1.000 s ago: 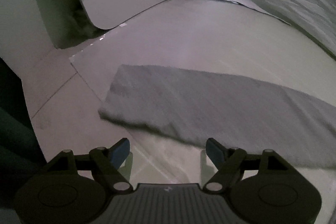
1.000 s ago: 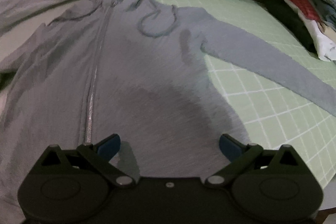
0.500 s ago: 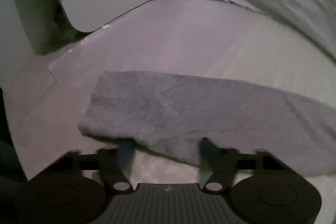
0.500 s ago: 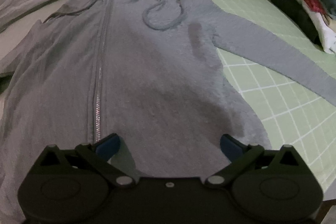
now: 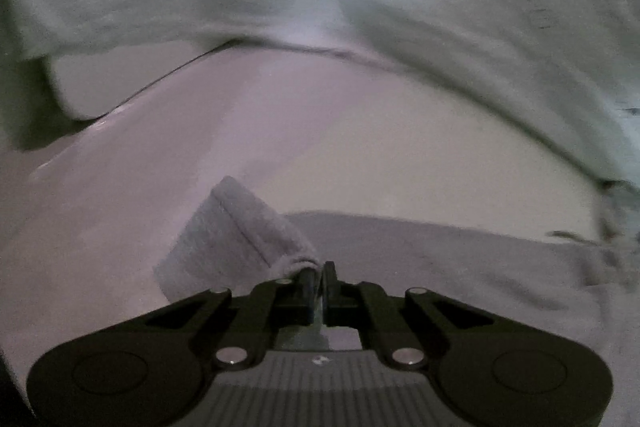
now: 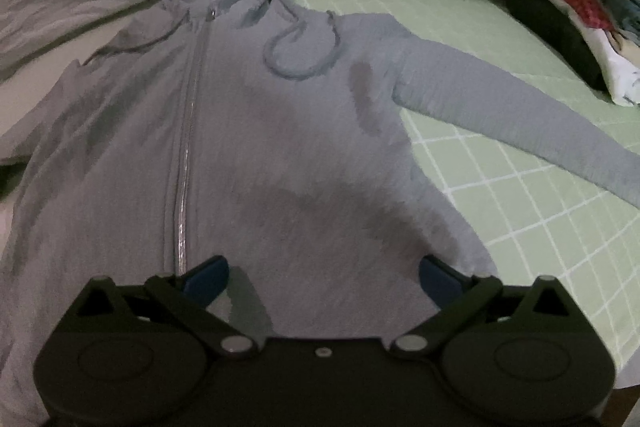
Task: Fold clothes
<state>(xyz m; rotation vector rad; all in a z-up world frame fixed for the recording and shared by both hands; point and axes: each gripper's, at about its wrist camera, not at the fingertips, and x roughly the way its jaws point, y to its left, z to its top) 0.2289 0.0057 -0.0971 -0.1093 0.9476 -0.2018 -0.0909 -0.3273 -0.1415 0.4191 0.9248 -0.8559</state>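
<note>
Grey sleeve cuff (image 5: 240, 235) pinched in left fingers (image 5: 308, 281), lifted, folding rightward

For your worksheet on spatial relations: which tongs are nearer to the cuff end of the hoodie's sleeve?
Left. The left tongs are shut on the grey sleeve cuff, lifting it. The right tongs hang open above the hoodie's body, touching no sleeve.

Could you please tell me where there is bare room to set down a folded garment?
Free: the green gridded mat between the grey zip hoodie's body, its outstretched sleeve and the near edge; also the pale surface beyond the pinched sleeve cuff. Crowded: the stacked clothes far right.
</note>
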